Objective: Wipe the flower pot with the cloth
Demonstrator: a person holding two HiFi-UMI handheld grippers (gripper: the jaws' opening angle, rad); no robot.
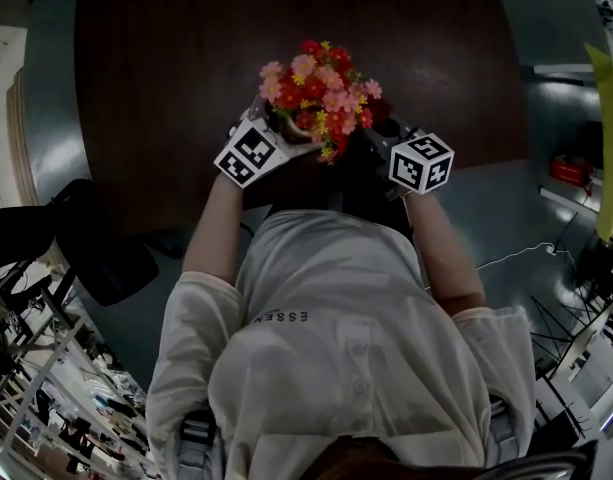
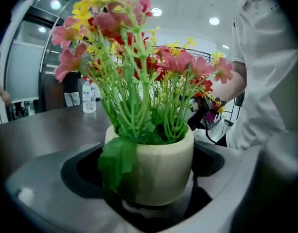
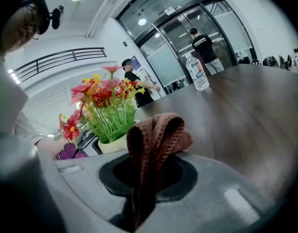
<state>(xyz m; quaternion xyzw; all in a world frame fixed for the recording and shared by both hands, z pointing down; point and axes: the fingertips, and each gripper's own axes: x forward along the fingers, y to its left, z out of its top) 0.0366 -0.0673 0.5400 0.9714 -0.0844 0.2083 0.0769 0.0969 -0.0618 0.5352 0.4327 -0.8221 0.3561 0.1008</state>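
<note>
Left gripper view: jaws on smooth rounded flower pot; right's on knitted cloth.

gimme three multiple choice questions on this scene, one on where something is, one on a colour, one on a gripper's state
1. Where is the cream round flower pot with pink, red and yellow flowers?
A. between the jaws of the left gripper
B. on the floor
C. lying on its side on the table

2. What colour is the knitted cloth?
A. blue
B. brown
C. white

3. What state is the right gripper in?
A. open, empty
B. shut on the cloth
C. shut on a bottle

Answers:
1 A, the left gripper view shows the pot upright between its jaws.
2 B, the right gripper view shows it brown.
3 B, its jaws pinch the folded cloth.
</note>
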